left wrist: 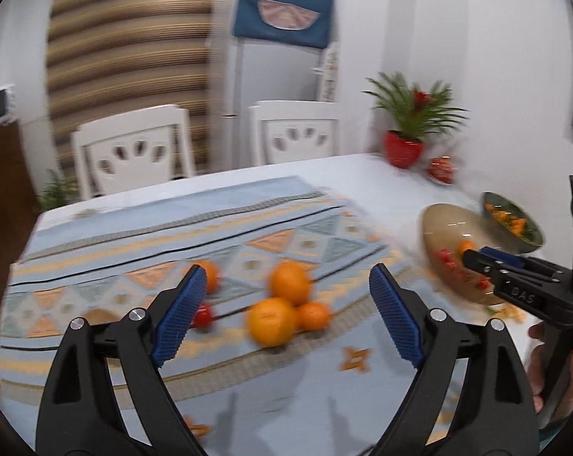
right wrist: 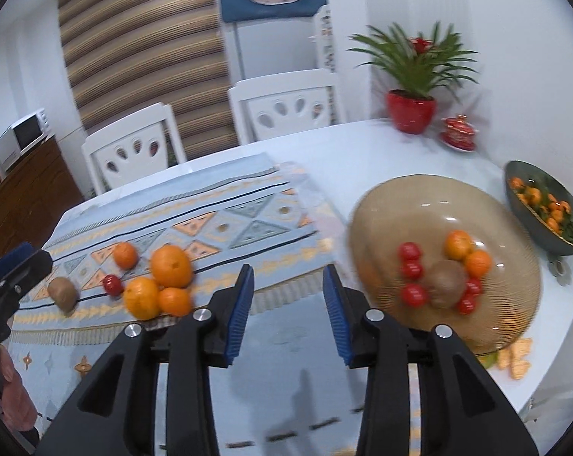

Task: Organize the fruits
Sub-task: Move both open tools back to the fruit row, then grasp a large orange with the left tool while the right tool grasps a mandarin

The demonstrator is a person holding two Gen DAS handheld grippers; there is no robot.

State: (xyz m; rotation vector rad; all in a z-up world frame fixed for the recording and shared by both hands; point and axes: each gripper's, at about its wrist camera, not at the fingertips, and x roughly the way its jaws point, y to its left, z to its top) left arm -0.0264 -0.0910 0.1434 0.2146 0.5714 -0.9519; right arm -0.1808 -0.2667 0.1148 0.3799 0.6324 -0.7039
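The left gripper is spread wide and holds nothing. Just ahead of its fingertips, on the patterned cloth, three oranges sit bunched and touching: a big one farthest, another big one nearer, and a small one to their right. A fourth small orange lies apart behind the left finger's tip, and a red tomato peeks out beside that finger. Round as they are, the fruits show no long axis; blur hides any stem ends.

The right gripper is also spread, though less widely, and empty. It hangs above the cloth's fringed edge. To the left of its fingers lies the same cluster of oranges, and farther left a kiwi, its long axis running roughly away from the camera, tilted left. To the right of the fingers the brown glass plate holds tomatoes, two small oranges and a second kiwi, all close together. Beyond the plate, farther right, a dark bowl holds small orange fruit.

In the left view the right gripper's tip shows over the plate.
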